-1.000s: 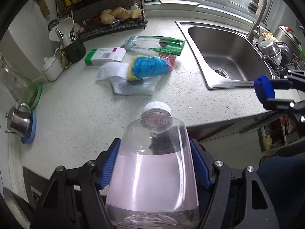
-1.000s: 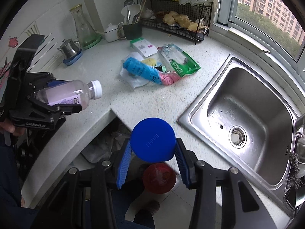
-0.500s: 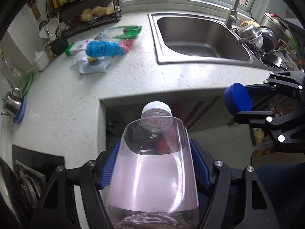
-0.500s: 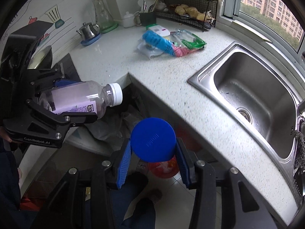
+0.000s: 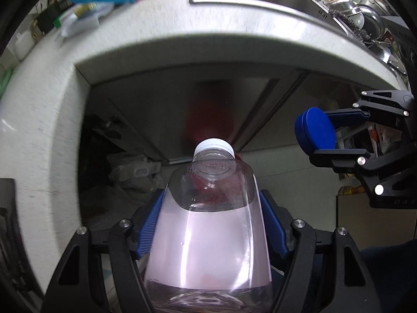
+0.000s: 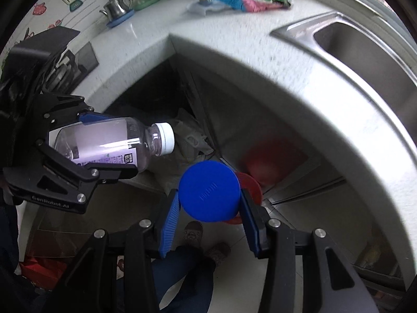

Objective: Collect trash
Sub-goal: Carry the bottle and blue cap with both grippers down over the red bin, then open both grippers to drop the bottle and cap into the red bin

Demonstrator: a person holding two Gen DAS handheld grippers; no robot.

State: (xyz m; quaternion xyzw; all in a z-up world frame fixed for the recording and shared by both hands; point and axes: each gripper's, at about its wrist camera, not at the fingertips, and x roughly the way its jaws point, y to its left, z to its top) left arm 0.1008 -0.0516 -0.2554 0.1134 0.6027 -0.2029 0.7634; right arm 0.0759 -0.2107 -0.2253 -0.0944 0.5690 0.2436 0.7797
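A speckled white stone bench (image 6: 260, 60) curves round the corner, a steel sink (image 6: 365, 49) sunk into it, dark cabinet space beneath. Below its edge the left tongs (image 5: 212, 208) pinch a clear plastic bottle (image 5: 208, 234), pink-labelled, white ribbed cap forward. The right tongs (image 6: 209, 198) clamp a smooth round blue lid (image 6: 209, 191) above a red bin (image 6: 251, 185) on pale floor tiles.

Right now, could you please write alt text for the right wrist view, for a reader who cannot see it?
The right gripper holds a round blue lid above a red bin on the floor. To its left, the left gripper holds a clear bottle with a white cap, below the countertop edge.
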